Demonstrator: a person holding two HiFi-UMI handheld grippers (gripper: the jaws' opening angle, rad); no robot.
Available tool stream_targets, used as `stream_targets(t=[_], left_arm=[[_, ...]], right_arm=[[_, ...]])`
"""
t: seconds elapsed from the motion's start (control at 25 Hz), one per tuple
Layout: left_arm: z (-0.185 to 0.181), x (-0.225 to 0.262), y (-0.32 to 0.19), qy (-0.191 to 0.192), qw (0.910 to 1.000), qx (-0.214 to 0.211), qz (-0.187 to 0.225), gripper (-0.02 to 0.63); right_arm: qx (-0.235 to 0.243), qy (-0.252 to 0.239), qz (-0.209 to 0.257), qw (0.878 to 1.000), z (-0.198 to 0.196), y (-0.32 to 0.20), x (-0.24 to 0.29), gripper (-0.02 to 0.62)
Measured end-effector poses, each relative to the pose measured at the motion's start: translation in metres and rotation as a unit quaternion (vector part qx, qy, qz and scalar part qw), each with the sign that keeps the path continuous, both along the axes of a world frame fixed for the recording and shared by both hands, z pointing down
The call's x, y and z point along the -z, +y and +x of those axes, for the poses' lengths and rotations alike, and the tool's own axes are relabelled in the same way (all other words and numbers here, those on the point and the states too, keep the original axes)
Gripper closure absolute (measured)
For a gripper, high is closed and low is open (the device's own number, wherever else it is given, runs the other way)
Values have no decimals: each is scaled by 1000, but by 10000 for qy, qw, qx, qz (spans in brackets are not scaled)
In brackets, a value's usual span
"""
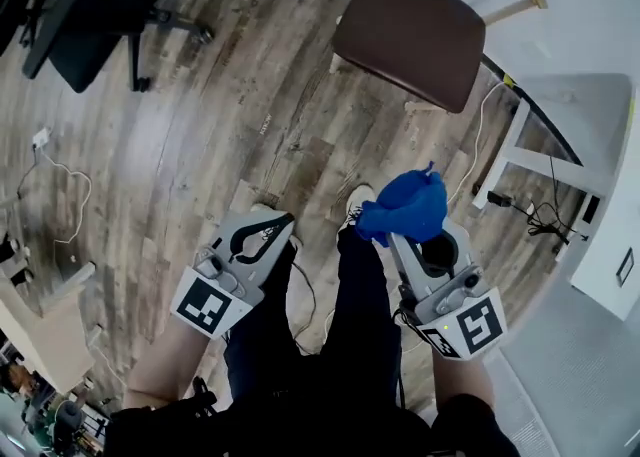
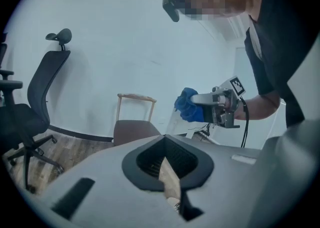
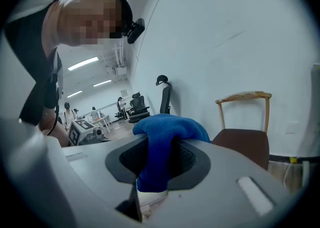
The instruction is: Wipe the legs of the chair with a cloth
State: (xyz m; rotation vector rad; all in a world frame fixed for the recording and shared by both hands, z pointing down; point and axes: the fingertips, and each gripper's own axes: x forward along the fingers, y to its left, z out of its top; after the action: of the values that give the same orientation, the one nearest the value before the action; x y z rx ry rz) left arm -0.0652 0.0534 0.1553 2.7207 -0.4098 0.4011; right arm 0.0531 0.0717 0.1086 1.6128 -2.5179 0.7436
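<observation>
Blue is the one cloth (image 1: 410, 207) here, bunched and clamped in the right gripper (image 1: 395, 230), whose jaws are closed on it. A fold drapes over the jaw tips and down through their opening (image 3: 160, 142).

The left gripper (image 1: 280, 220) is the second of the two claws. Its jaws are drawn together with nothing between them, and only floor shows through the gap.

One chair (image 1: 410, 35) with a brown seat and pale wooden frame stands ahead of both claws, well apart from them. Its legs are mostly hidden under the seat from above.

At least two black office chairs (image 2: 42, 87) stand far off to the left gripper's left.

Bare plank floor (image 1: 230, 125) lies open between claws and chair. Right of the cloth-holding claw, a white desk leg (image 1: 505, 155) and loose cables (image 1: 535, 213) crowd the wall edge.
</observation>
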Motion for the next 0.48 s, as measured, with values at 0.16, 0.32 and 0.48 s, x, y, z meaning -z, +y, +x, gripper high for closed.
stream_targets(t=[0.16, 0.32, 0.48], left_arm=[[11, 74, 28, 21, 9997, -6, -241, 598], [26, 142, 40, 3, 9992, 169, -350, 598], [42, 188, 50, -15, 9992, 285, -270, 598]], right_arm=[[178, 487, 104, 9986, -10, 23, 58, 494], [1177, 2086, 185, 9707, -19, 62, 89, 492], [1591, 2243, 470, 9603, -26, 94, 93, 492]])
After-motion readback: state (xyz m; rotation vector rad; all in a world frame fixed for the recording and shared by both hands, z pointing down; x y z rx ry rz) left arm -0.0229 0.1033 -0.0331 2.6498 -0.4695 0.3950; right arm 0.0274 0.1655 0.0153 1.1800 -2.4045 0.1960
